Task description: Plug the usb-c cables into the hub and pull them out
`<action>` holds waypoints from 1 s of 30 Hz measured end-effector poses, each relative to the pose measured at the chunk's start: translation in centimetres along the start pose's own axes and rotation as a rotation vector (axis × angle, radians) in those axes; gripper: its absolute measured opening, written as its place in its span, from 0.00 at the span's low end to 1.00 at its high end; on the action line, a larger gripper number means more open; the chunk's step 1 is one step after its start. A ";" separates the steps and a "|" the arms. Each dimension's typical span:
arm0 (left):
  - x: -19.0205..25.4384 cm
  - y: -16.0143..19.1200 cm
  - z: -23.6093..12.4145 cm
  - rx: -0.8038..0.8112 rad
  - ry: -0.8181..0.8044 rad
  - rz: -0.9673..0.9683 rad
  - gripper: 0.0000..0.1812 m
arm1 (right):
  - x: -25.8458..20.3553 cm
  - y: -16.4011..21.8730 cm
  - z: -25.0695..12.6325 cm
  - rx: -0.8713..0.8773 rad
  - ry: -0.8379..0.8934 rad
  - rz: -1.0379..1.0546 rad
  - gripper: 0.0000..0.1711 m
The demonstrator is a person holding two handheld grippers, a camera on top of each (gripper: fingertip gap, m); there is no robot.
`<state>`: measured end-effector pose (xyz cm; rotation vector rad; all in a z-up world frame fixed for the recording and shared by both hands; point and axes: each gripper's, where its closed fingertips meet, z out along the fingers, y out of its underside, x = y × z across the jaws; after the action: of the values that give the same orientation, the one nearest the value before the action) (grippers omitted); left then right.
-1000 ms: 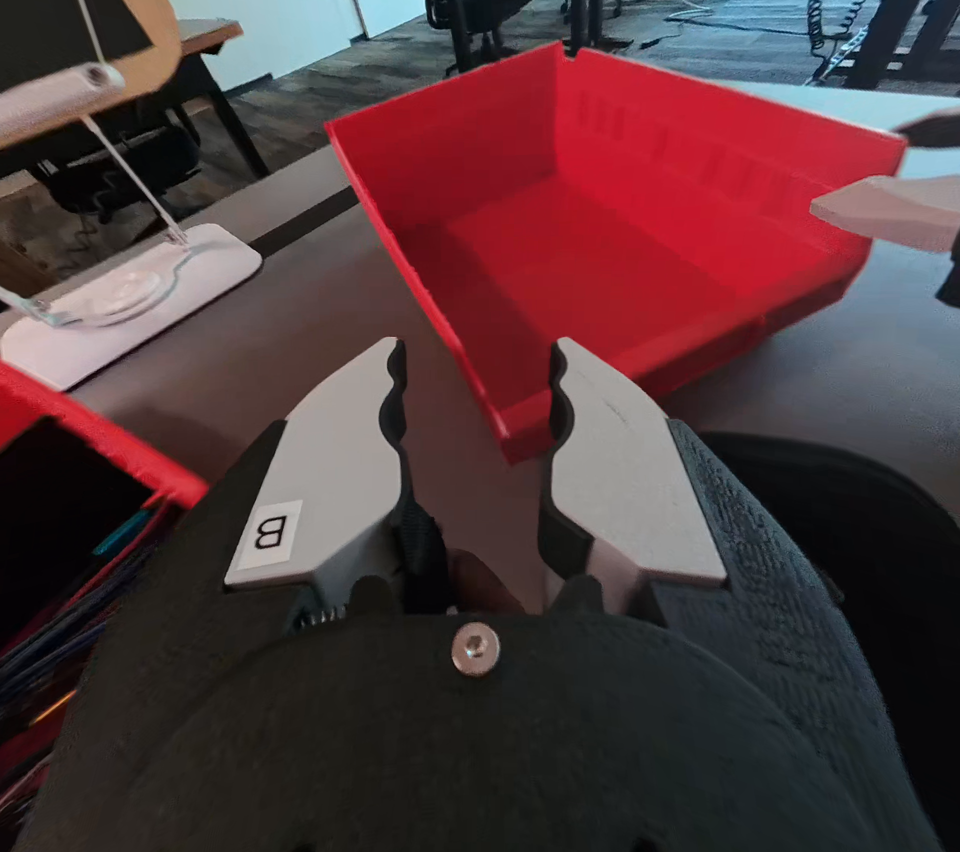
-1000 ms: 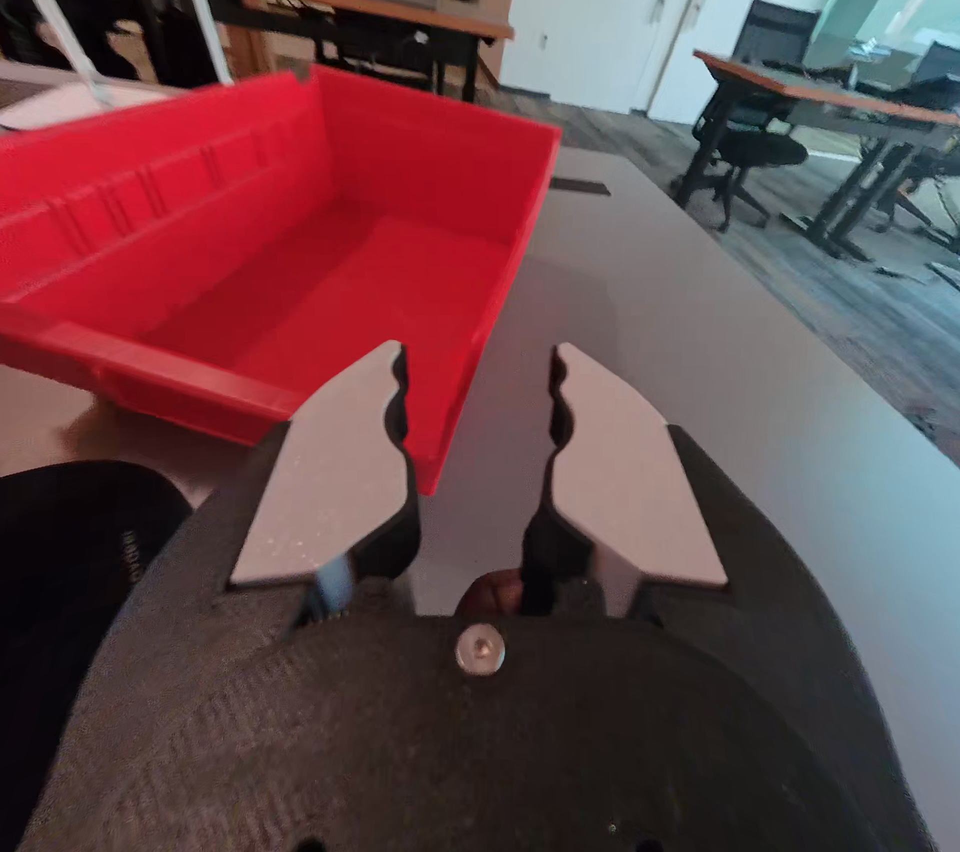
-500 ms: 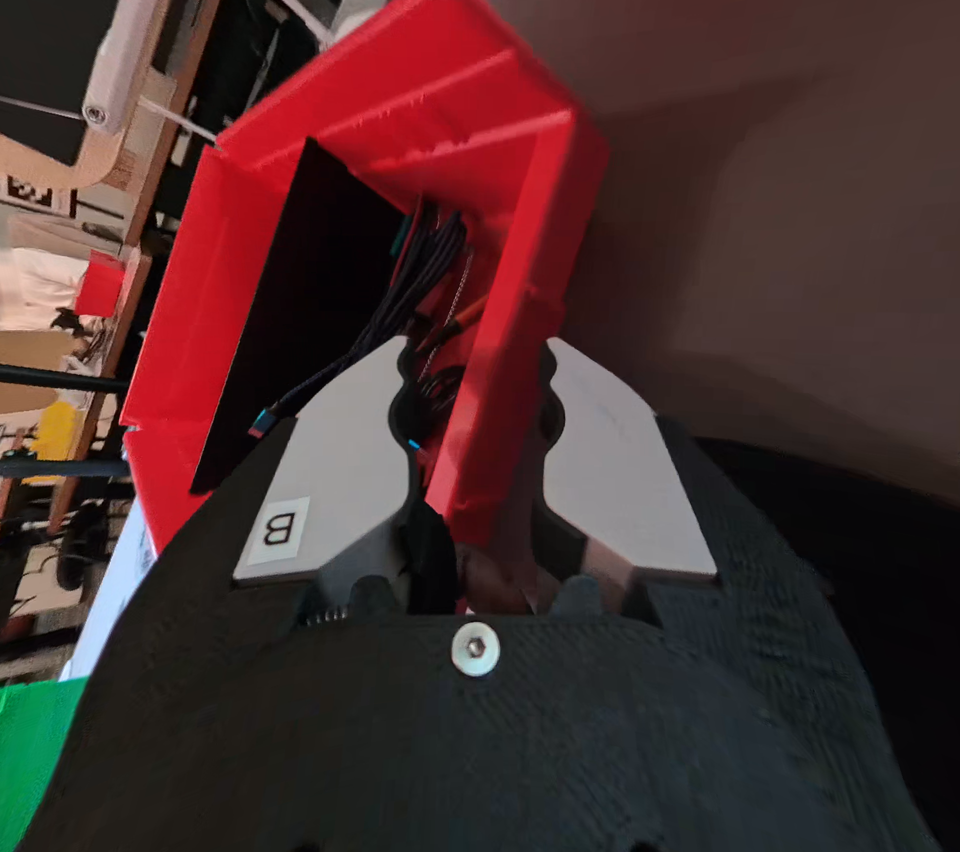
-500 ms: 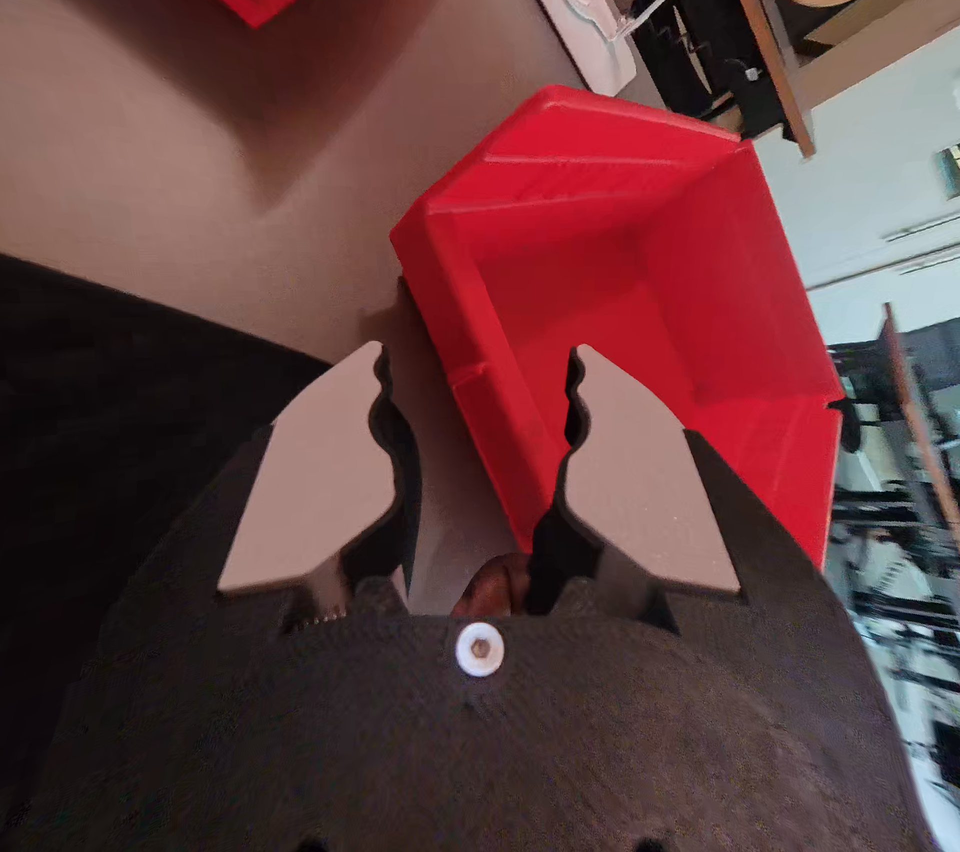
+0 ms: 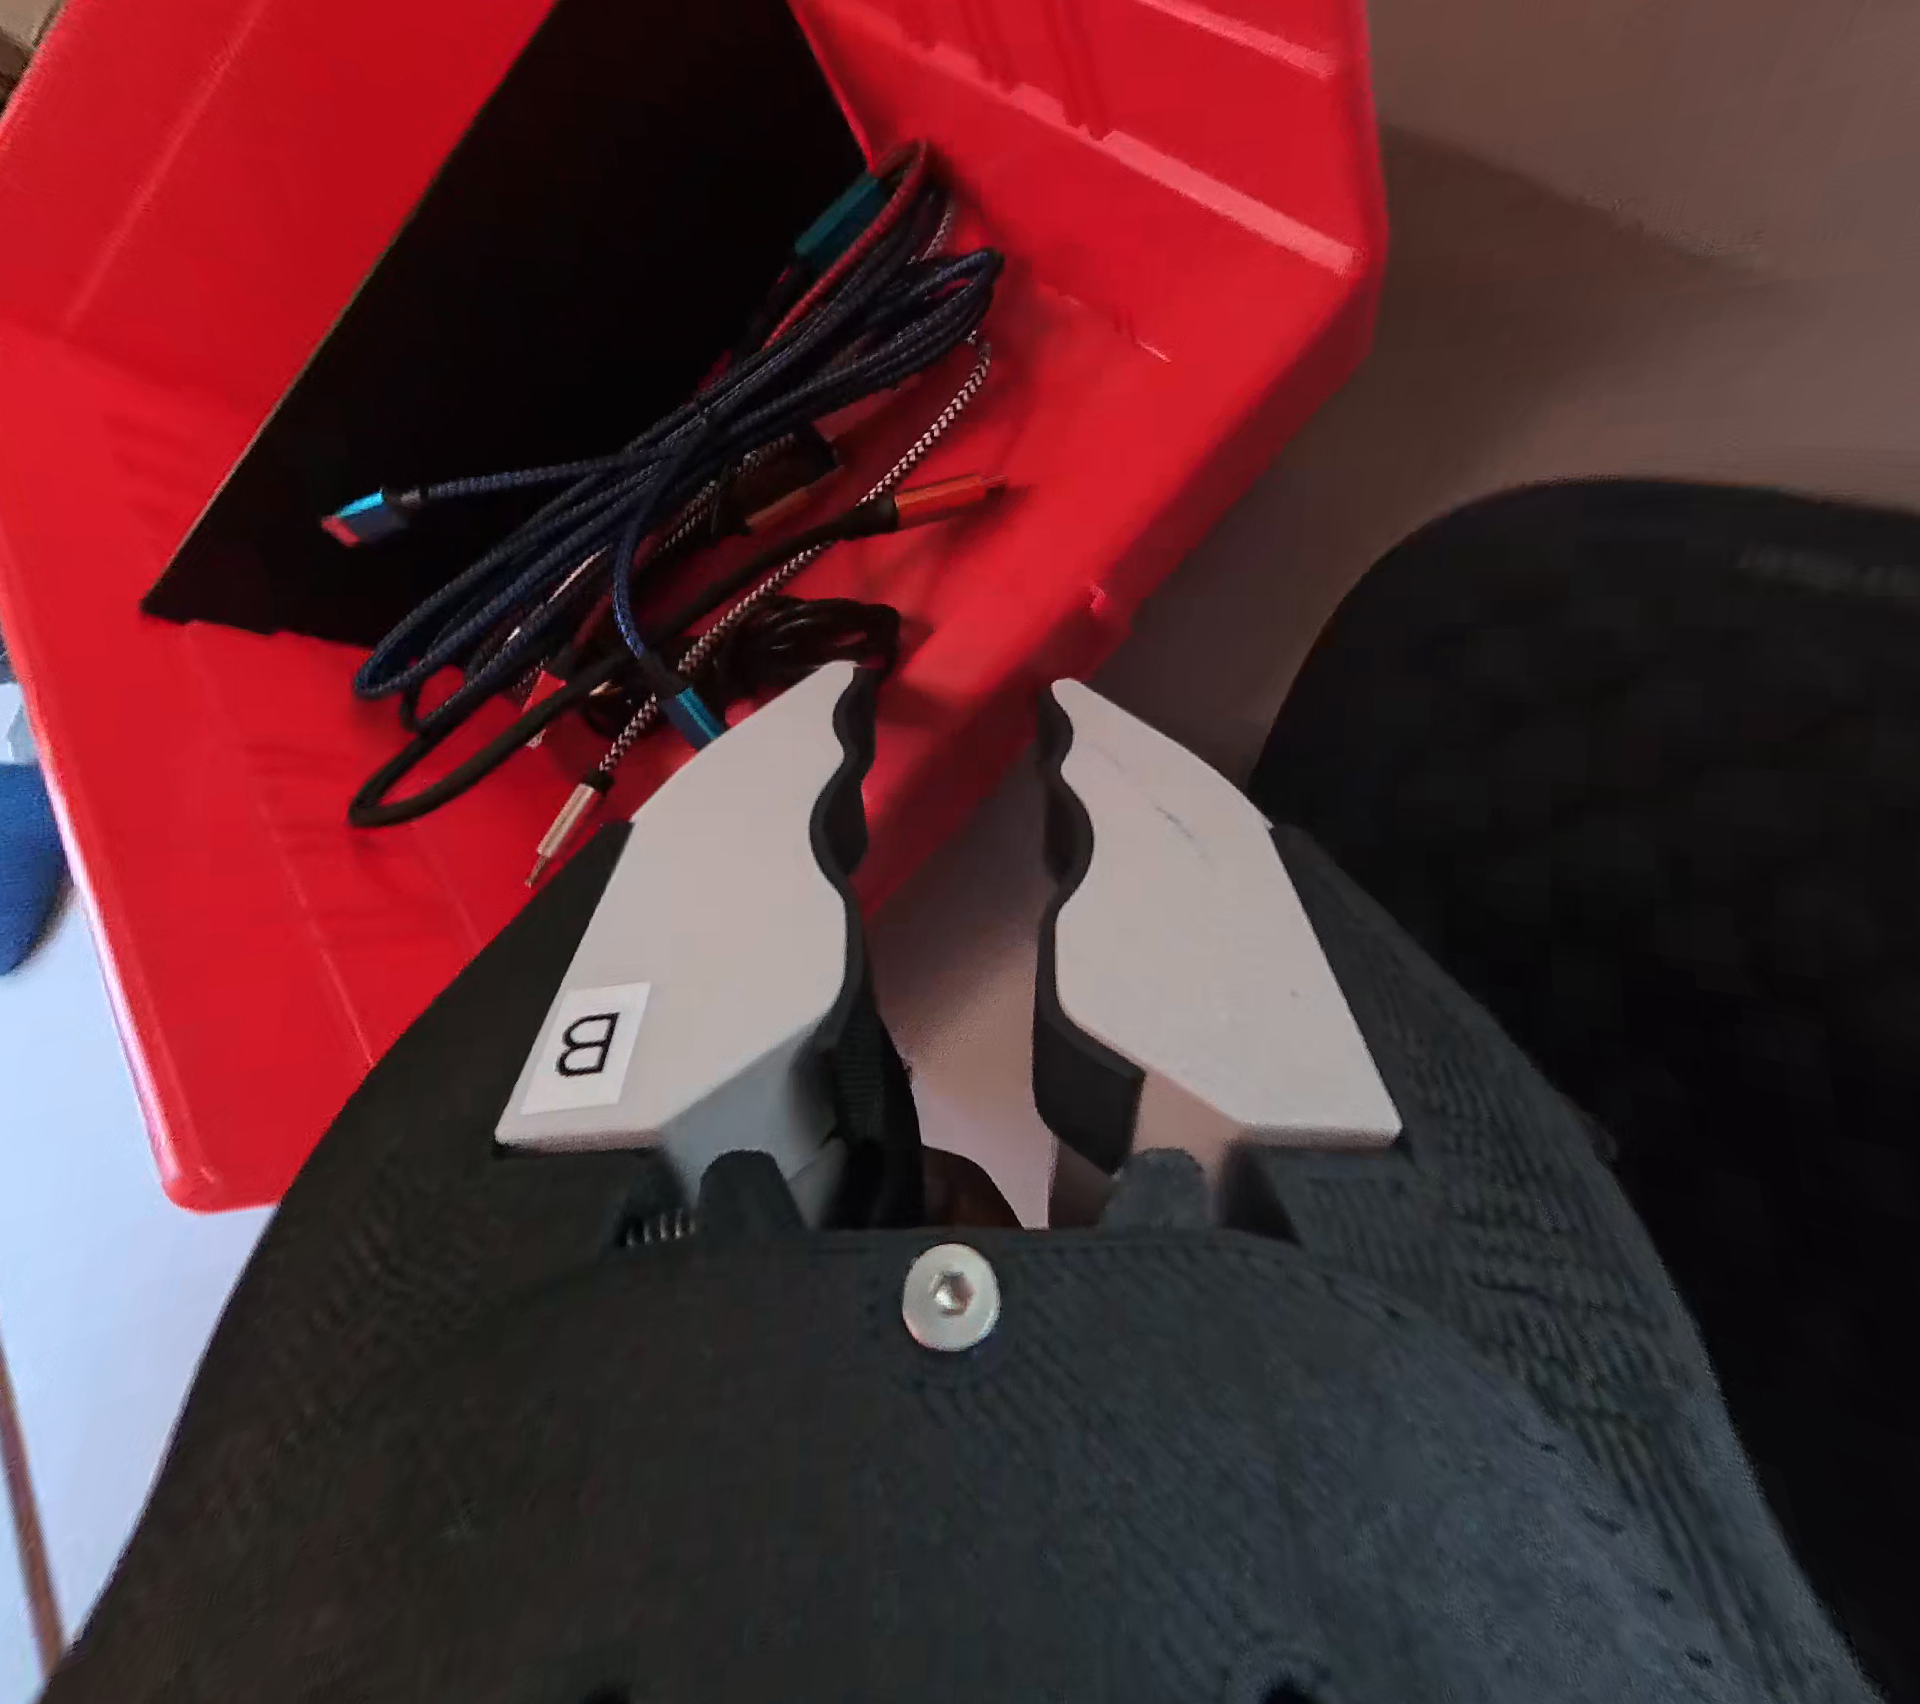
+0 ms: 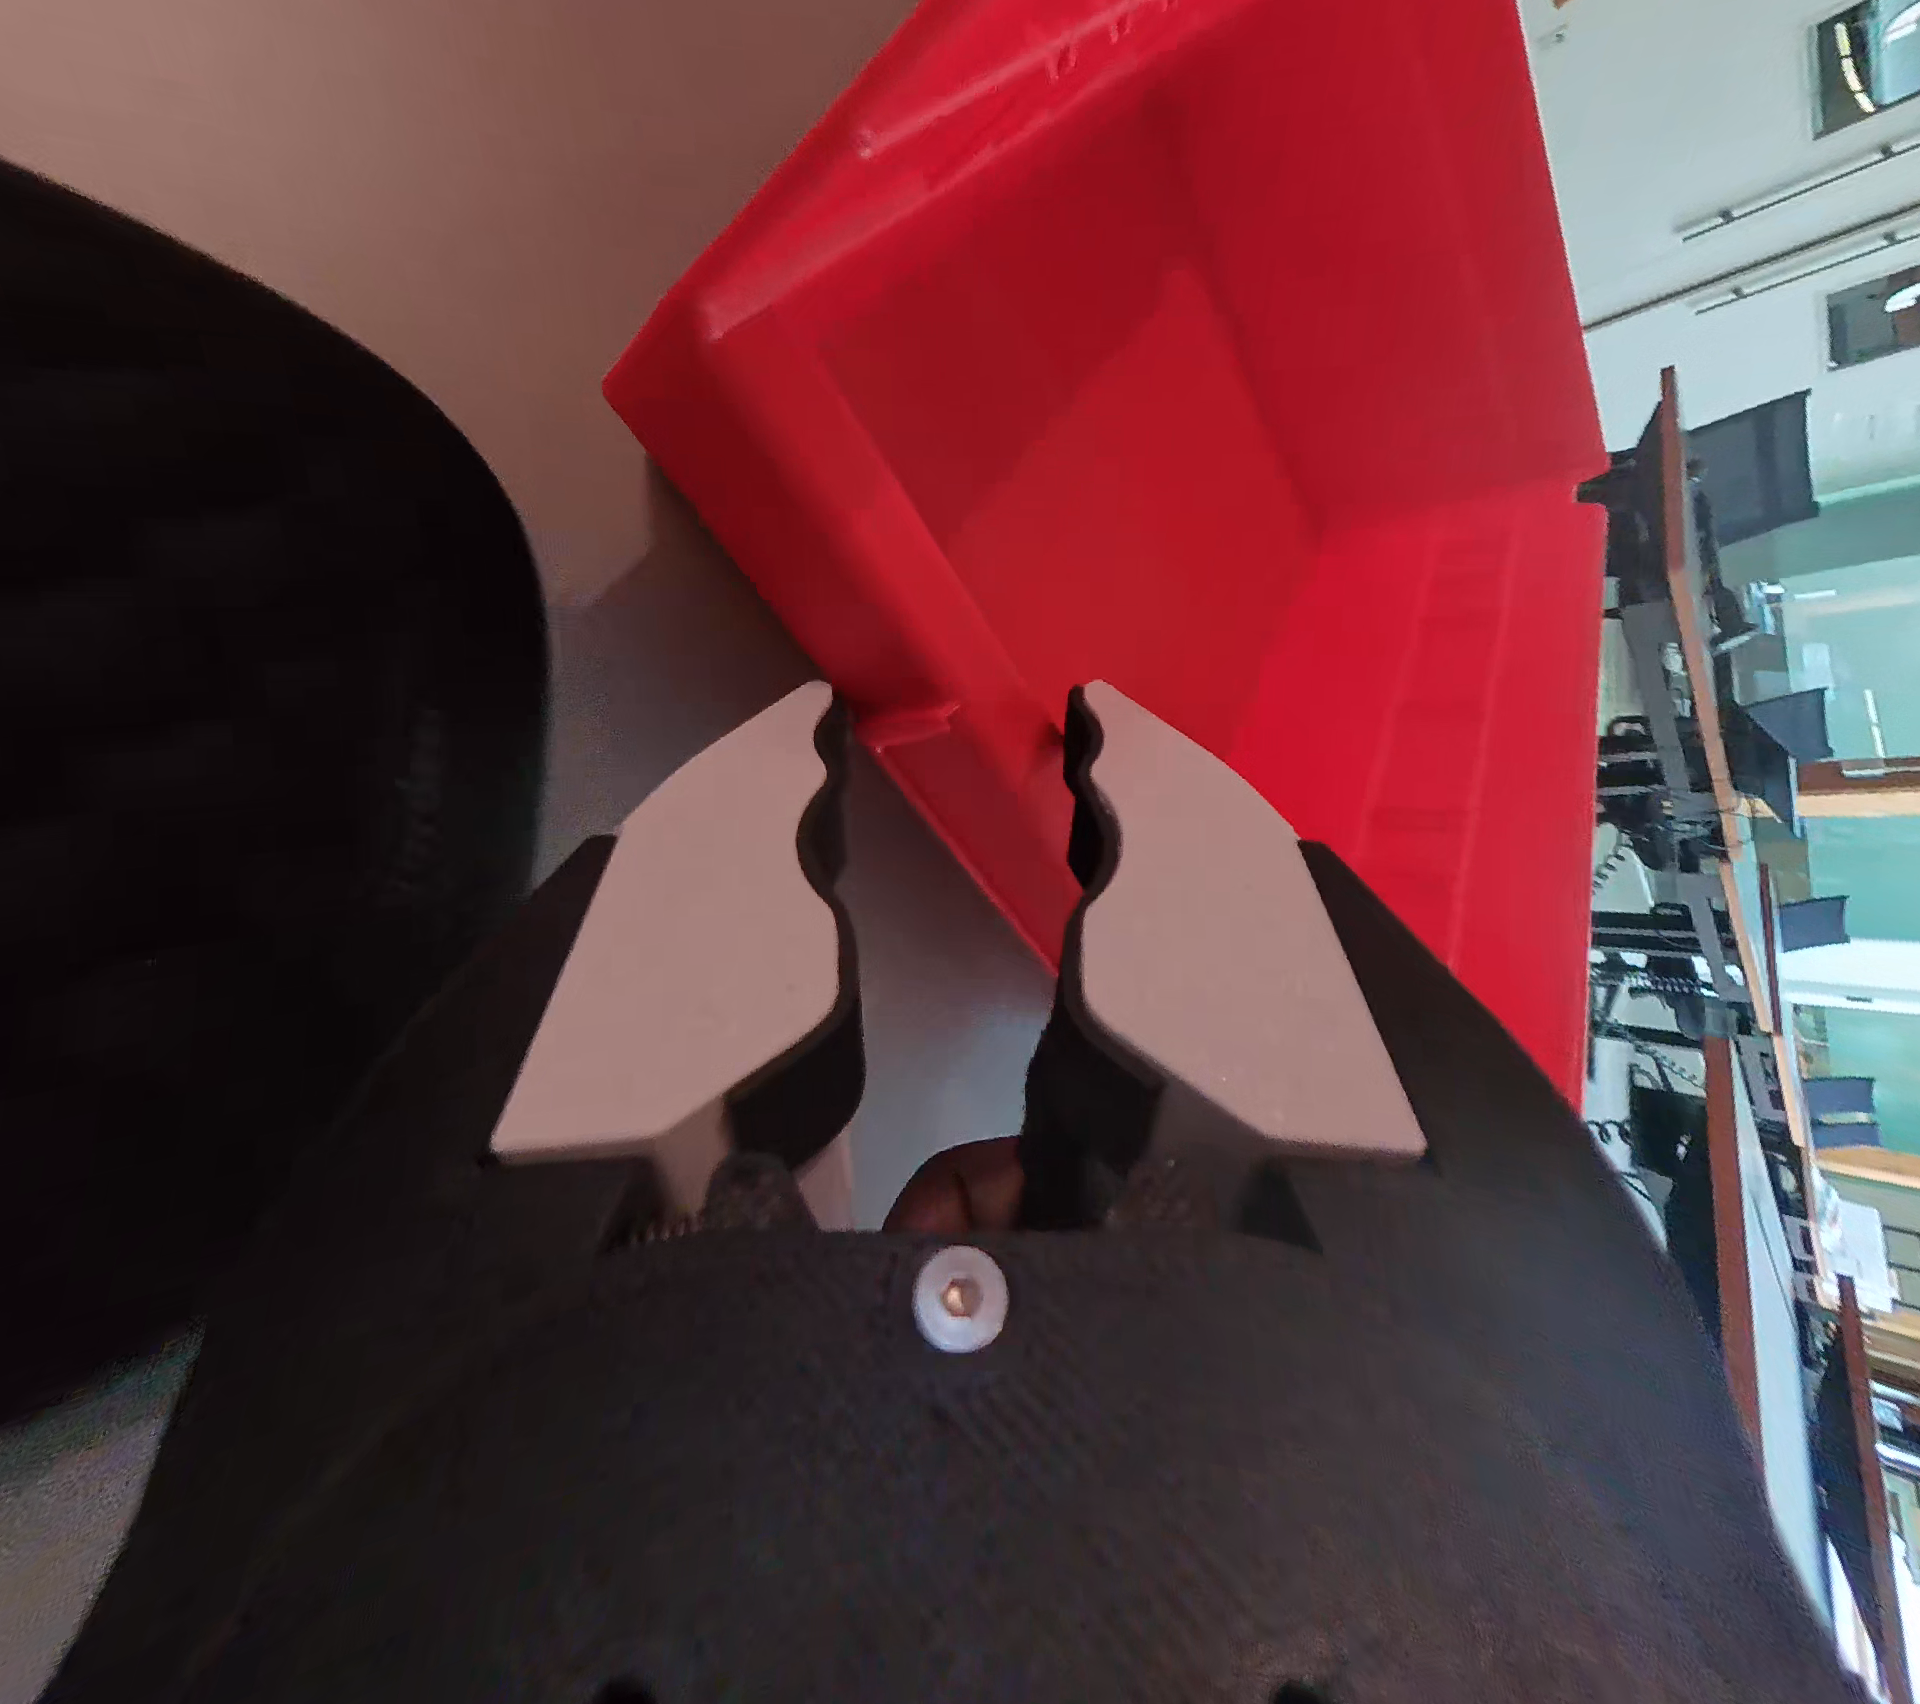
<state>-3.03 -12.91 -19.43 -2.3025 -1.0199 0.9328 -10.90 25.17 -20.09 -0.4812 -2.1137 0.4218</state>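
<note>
Two red bins are seen, one in each wrist view, both resting on a grey-brown table [image 5: 1621,44]. In the left wrist view, the bin [image 5: 1091,127] holds a tangle of cables [image 5: 665,501]: dark blue braided ones, a black one, and a grey-and-white braided one. Blue connector ends, an orange one and a silver one can be made out among them. A flat black panel [image 5: 540,283] lies on the floor of this bin, with some of the cables spread partly over it. Whether that panel is the hub cannot be told from the picture.

The left gripper [image 5: 951,698] is held just above the near wall of this bin, its jaws parted by a moderate gap and nothing caught between them. The left finger [image 5: 727,875], marked with a small white sticker, overlaps the bin's interior near the cable ends; the right finger lies over the table beside the bin. No contact with the cables is seen.

In the right wrist view, the other bin [image 6: 1351,304] is shown with nothing visible inside it. The right gripper [image 6: 956,704] is set at the near corner rim of this bin, jaws apart at a moderate width, with the rim seen in the gap between them; whether the rim is touched cannot be told. A dark rounded object [image 6: 208,719] lies on the table to the left, and office desks are seen beyond at the right edge.
</note>
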 end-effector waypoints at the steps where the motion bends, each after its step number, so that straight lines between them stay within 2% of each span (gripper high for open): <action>1: -0.3 0.6 -0.4 -0.009 -0.004 0.005 0.17 | 0.4 0.6 0.0 -0.003 0.017 0.001 0.23; 14: -2.2 8.5 -6.8 -0.178 -0.046 -0.066 0.17 | 3.3 7.4 -2.5 0.036 0.100 0.007 0.23; 22: -1.9 11.2 -9.9 -0.243 -0.019 -0.142 0.16 | 2.9 8.5 -4.1 0.042 0.116 -0.004 0.24; 23: -1.9 11.3 -10.1 -0.240 -0.021 -0.136 0.16 | 2.8 8.3 -4.4 0.058 0.107 0.014 0.26; 26: -2.7 10.9 -10.9 -0.191 -0.070 -0.130 0.18 | 3.1 5.9 -6.3 0.237 0.061 0.150 0.35; 29: -4.7 9.3 -12.7 -0.072 -0.193 -0.155 0.19 | 4.6 2.0 -9.7 0.516 0.022 0.328 0.42; 30: -5.3 8.5 -13.3 -0.017 -0.218 -0.163 0.23 | 5.1 0.5 -11.0 0.622 0.008 0.387 0.45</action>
<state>8.04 -23.93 -13.74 -2.1270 -1.2882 1.1279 -4.27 29.39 -10.78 -0.5126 -1.7496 1.2452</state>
